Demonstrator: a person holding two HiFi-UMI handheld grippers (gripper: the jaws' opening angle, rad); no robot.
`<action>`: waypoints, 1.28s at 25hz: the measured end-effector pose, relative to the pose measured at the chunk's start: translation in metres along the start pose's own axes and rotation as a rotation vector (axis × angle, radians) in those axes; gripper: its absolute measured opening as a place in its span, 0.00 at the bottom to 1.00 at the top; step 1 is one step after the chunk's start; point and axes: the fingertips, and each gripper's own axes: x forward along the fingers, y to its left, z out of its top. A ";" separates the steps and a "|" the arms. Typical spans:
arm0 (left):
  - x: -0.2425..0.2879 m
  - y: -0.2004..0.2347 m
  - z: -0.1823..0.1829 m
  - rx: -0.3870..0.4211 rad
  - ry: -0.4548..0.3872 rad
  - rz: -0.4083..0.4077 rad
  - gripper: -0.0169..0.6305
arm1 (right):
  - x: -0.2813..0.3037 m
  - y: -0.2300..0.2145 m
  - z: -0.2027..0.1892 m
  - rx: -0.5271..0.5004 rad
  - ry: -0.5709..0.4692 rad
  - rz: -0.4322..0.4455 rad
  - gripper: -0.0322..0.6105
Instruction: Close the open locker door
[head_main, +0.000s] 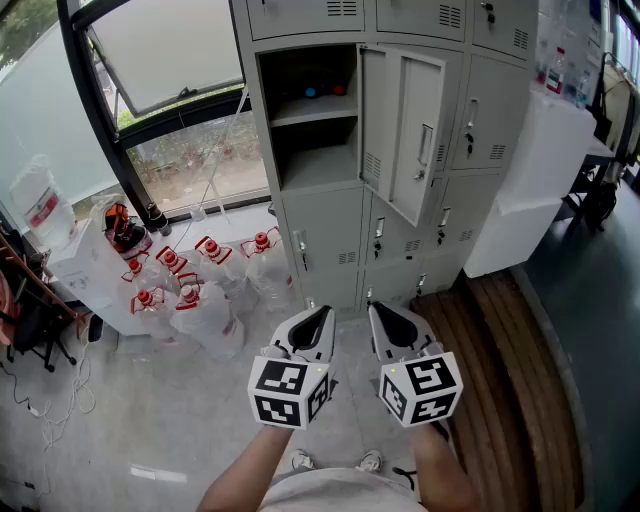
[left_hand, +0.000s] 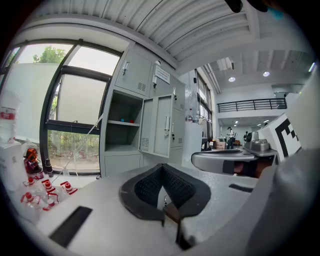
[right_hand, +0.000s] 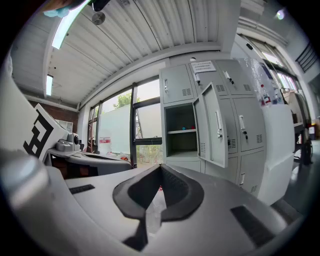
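Note:
The open locker door (head_main: 408, 135) is grey and stands swung out to the right of its bare compartment (head_main: 312, 130), which has a shelf with small red and blue items (head_main: 322, 90). The door also shows in the left gripper view (left_hand: 163, 125) and in the right gripper view (right_hand: 216, 125). My left gripper (head_main: 322, 313) (left_hand: 161, 169) and right gripper (head_main: 378, 311) (right_hand: 160, 169) are side by side well short of the lockers, over the floor. Both point toward the lockers. Both are shut with nothing between their jaws.
Several large water bottles with red caps (head_main: 190, 285) stand on the floor left of the lockers, below a big window (head_main: 170, 90). A white cabinet (head_main: 535, 170) adjoins the lockers on the right. A wooden floor strip (head_main: 500, 380) runs at the right.

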 end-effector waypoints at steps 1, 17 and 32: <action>0.001 -0.001 0.000 -0.001 0.000 -0.001 0.04 | 0.000 -0.001 0.000 0.001 -0.002 0.000 0.06; 0.038 -0.041 0.001 -0.009 0.007 -0.012 0.04 | -0.016 -0.050 0.004 0.031 -0.035 0.024 0.06; 0.093 -0.076 0.016 -0.018 0.003 0.012 0.04 | -0.015 -0.115 0.024 0.021 -0.054 0.083 0.06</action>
